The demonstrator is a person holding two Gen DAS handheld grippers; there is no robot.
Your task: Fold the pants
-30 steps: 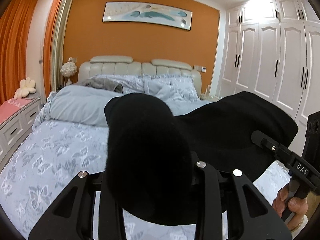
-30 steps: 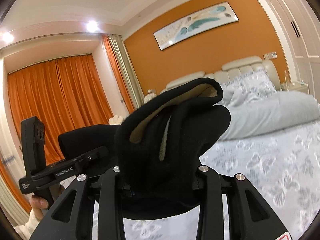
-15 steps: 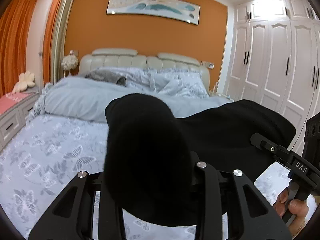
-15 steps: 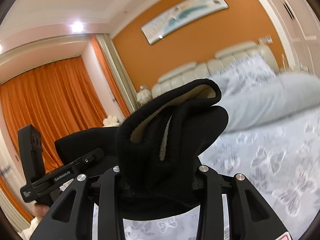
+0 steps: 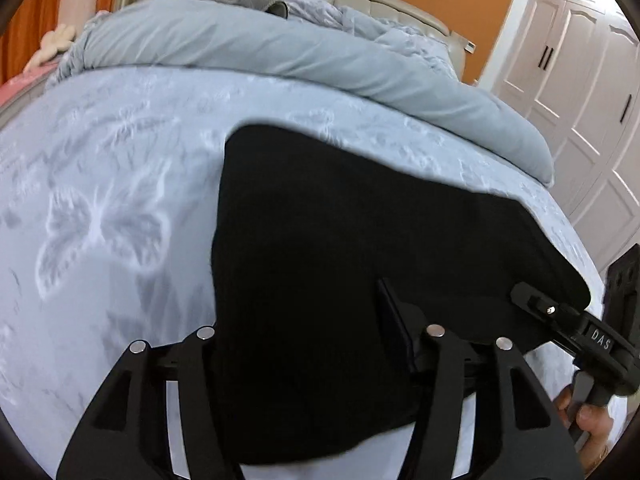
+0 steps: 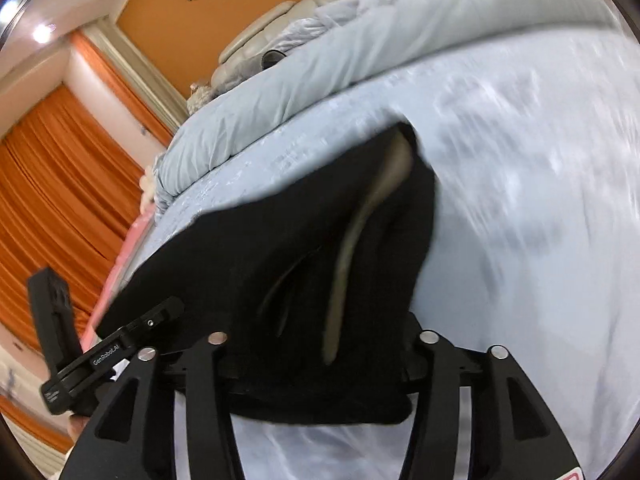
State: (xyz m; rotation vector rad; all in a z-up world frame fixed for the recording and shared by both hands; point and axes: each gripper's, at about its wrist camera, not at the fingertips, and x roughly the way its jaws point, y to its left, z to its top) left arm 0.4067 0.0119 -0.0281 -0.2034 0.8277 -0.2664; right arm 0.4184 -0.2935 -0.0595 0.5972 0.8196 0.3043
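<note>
The black pants (image 5: 360, 220) lie spread on the butterfly-print bed sheet (image 5: 100, 220), stretched between both grippers. My left gripper (image 5: 300, 288) has its jaws opening with a slack bunch of the cloth still between them; its right finger (image 5: 394, 320) shows bare, the other is under the fabric. In the right wrist view the pants (image 6: 280, 240) show a tan lining (image 6: 360, 220). My right gripper (image 6: 316, 320) is also opening, cloth filling the gap and hiding its fingers. The right gripper (image 5: 528, 296) also shows at the pants' right end, the left gripper (image 6: 168, 308) at their left end.
A rolled pale-blue duvet (image 5: 280, 52) lies across the bed beyond the pants, with pillows and a padded headboard behind. White wardrobe doors (image 5: 580, 80) stand to the right, orange curtains (image 6: 48, 200) to the left. A person's hand (image 5: 592, 416) holds the right gripper's handle.
Both grippers have come down from mid-air to the bed and tipped forward. The pants, held up bunched before, now lie on the sheet. Both sets of jaws stand wider.
</note>
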